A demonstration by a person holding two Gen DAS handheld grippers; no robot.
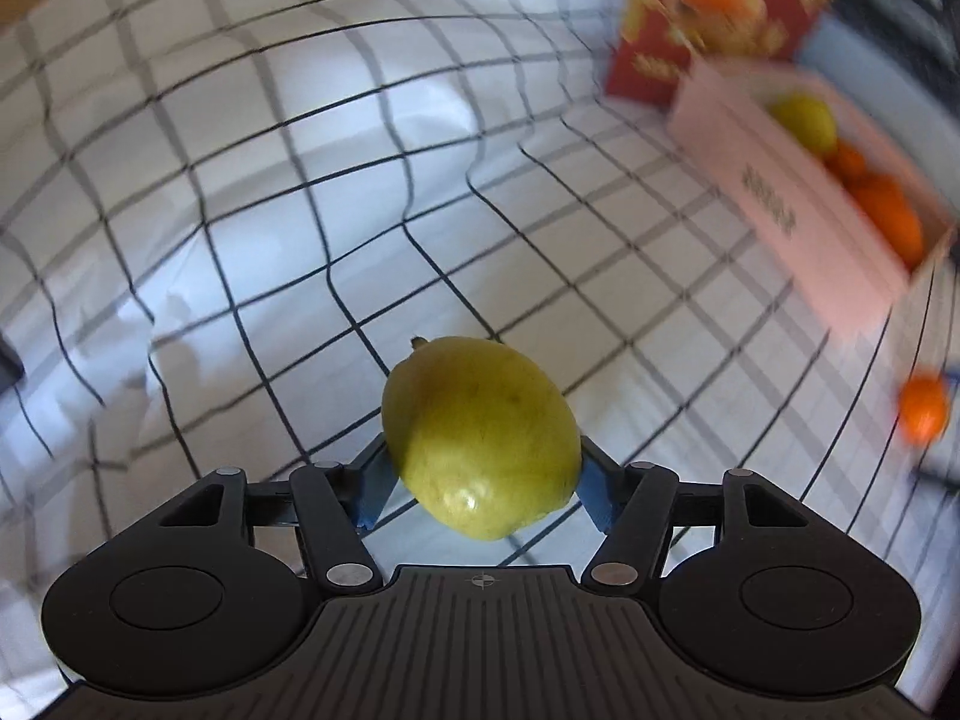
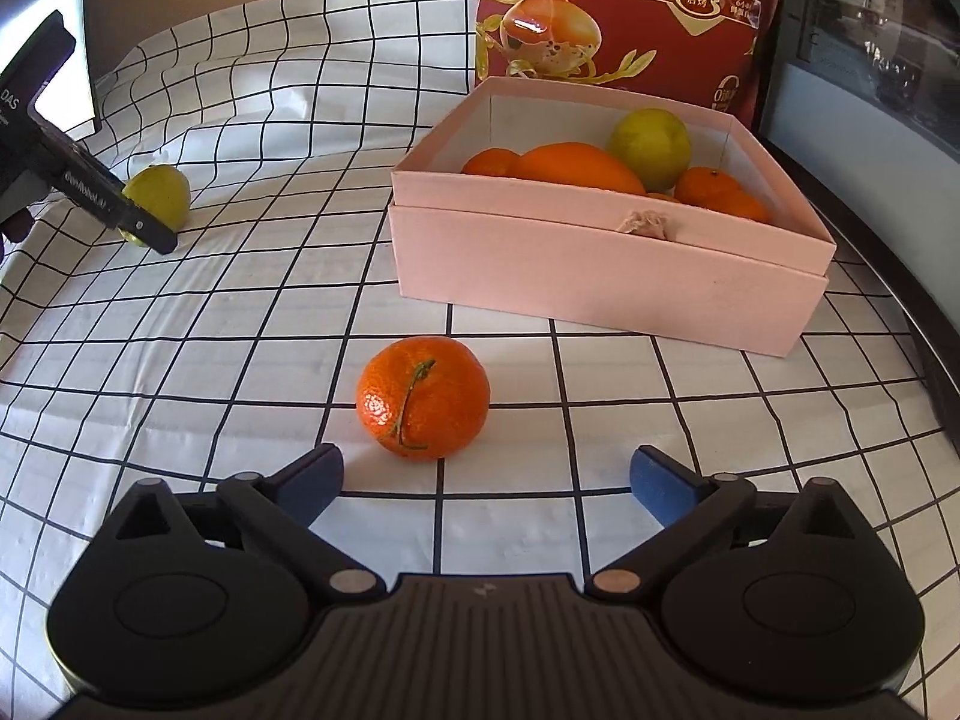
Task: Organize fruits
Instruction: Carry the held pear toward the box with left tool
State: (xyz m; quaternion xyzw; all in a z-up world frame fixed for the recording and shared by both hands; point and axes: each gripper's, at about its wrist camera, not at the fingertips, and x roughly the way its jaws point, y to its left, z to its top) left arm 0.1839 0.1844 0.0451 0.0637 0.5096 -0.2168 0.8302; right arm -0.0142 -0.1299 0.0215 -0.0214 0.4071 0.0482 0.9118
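My left gripper [image 1: 483, 480] is shut on a yellow-green lemon [image 1: 480, 438] and holds it above the checked cloth; it also shows in the right wrist view [image 2: 157, 195] at the far left. My right gripper [image 2: 486, 483] is open and empty, just behind a mandarin [image 2: 423, 397] that lies on the cloth; the mandarin also shows in the left wrist view [image 1: 924, 408]. A pink box [image 2: 606, 267] at the right holds several oranges and a lemon [image 2: 651, 147]. The box shows blurred in the left wrist view [image 1: 780, 210].
A red snack bag [image 2: 630, 12] stands upright behind the box. A dark screen or panel [image 2: 870, 48] is at the far right, past the round table edge [image 2: 936, 372]. The white checked cloth [image 2: 240, 330] is wrinkled at the back left.
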